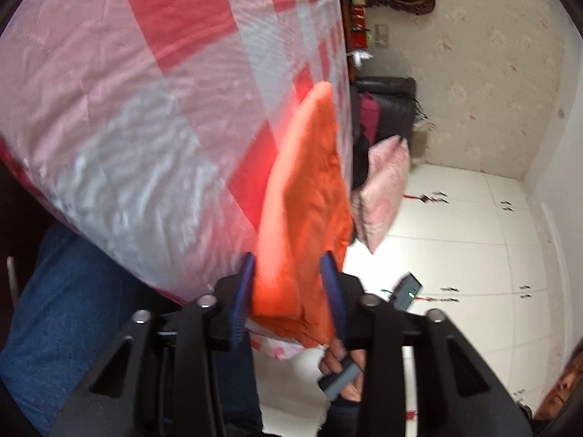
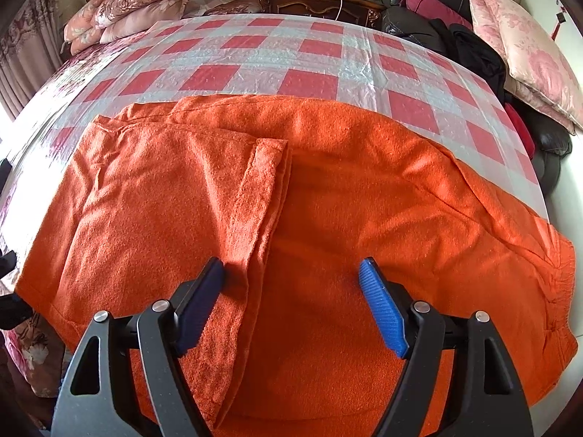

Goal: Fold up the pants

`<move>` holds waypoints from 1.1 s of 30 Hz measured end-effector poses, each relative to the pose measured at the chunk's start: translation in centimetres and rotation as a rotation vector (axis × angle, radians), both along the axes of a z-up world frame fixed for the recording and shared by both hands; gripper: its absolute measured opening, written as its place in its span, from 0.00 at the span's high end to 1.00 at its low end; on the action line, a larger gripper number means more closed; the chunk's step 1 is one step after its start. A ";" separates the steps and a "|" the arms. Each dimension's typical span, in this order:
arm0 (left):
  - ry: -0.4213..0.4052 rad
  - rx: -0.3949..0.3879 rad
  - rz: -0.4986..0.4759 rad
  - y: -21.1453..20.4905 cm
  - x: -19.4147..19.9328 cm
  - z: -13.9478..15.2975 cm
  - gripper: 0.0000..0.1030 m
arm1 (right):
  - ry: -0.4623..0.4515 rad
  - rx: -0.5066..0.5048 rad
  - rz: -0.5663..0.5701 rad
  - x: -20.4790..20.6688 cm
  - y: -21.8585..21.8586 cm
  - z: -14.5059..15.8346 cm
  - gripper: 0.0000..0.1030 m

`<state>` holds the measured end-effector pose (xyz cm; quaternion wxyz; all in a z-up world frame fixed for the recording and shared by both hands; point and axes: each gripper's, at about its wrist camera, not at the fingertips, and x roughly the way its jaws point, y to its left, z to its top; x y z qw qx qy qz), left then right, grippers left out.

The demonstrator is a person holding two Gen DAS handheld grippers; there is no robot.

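Plainly, pants: the orange pants lie spread on the checked cover of a bed, near its front edge, one part already laid over the rest so that a folded hem runs toward the camera in the right wrist view.
Long axis: across that view, side to side, with the gathered waistband at the far right end.
Fold line: the folded hem lies just inside the right gripper's near-side finger, between its two blue pads.
Right gripper: the right gripper points steeply down at the cloth, jaws wide; the pads stand either side of the hem and press nothing, and whether the tips touch the cloth cannot be told.
Left gripper: the left gripper is narrowed around a thick edge of the pants; both pads meet the cloth, so it appears to hold that edge at the bed's rim.
Direction from left gripper: the cloth runs straight ahead and away from it, along its fingers.
Nearer hand: judged from these views, the left already has an end; the right sits over the middle.
Coming move: likely carrying the held end along the long axis over the middle.
Beyond: a pink pillow and white floor past the bed edge.
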<state>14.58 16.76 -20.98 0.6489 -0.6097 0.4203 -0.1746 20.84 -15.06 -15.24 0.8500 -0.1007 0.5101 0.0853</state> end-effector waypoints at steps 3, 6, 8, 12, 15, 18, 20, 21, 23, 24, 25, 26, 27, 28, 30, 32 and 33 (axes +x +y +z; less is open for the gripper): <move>-0.005 0.080 -0.018 0.0 0.9 1.0 0.92 | 0.003 -0.006 0.001 0.0 0.0 0.0 0.27; -0.022 0.192 -0.044 0.0 1.9 2.5 0.93 | 0.009 -0.013 0.000 0.1 0.0 0.0 0.26; -0.047 0.259 -0.044 0.4 2.1 3.6 0.94 | 0.016 -0.023 -0.003 0.3 0.3 0.0 0.26; -0.085 0.297 -0.025 2.2 1.7 4.6 0.94 | 0.012 -0.074 0.044 1.0 2.6 0.1 0.29; -0.096 0.312 0.030 4.1 1.3 4.6 0.94 | -0.015 -0.082 0.098 1.8 5.6 0.0 0.29; -0.086 0.328 0.043 5.4 1.1 4.4 0.94 | -0.029 -0.081 0.140 2.6 7.6 -0.1 0.29; -0.100 0.362 0.023 5.5 0.8 4.8 0.94 | -0.011 -0.105 0.144 3.1 8.3 0.2 0.29; -0.114 0.387 0.010 5.3 0.7 5.1 0.94 | -0.003 -0.123 0.116 3.3 8.2 0.6 0.29; -0.130 0.445 -0.011 4.6 0.3 5.6 0.94 | 0.000 -0.109 0.057 3.6 8.0 2.0 0.29; -0.137 0.478 -0.021 4.3 0.2 5.8 0.94 | 0.008 -0.047 0.053 3.8 8.3 3.4 0.29; -0.145 0.526 -0.033 3.7 0.3 6.3 0.94 | 0.019 -0.013 0.066 3.9 9.0 4.2 0.29; -0.157 0.593 -0.047 3.0 0.2 6.9 0.94 | 0.041 0.017 0.086 4.1 9.9 4.8 0.29; -0.169 0.646 -0.056 2.4 0.5 7.6 0.94 | 0.072 0.051 0.115 4.4 11.2 5.3 0.29; -0.182 0.708 -0.063 1.8 0.4 8.2 0.94 | 0.124 0.111 0.163 4.9 13.2 5.7 0.29; -0.220 0.833 -0.087 0.3 0.0 9.6 0.94 | 0.202 0.152 0.203 5.7 16.1 5.9 0.29; -0.259 0.939 -0.116 -1.5 -0.4 10.8 0.94 | 0.280 0.188 0.235 6.5 18.9 5.9 0.29; -0.273 0.978 -0.128 -2.2 -0.5 11.1 0.94 | 0.315 0.192 0.253 6.8 20.2 5.8 0.29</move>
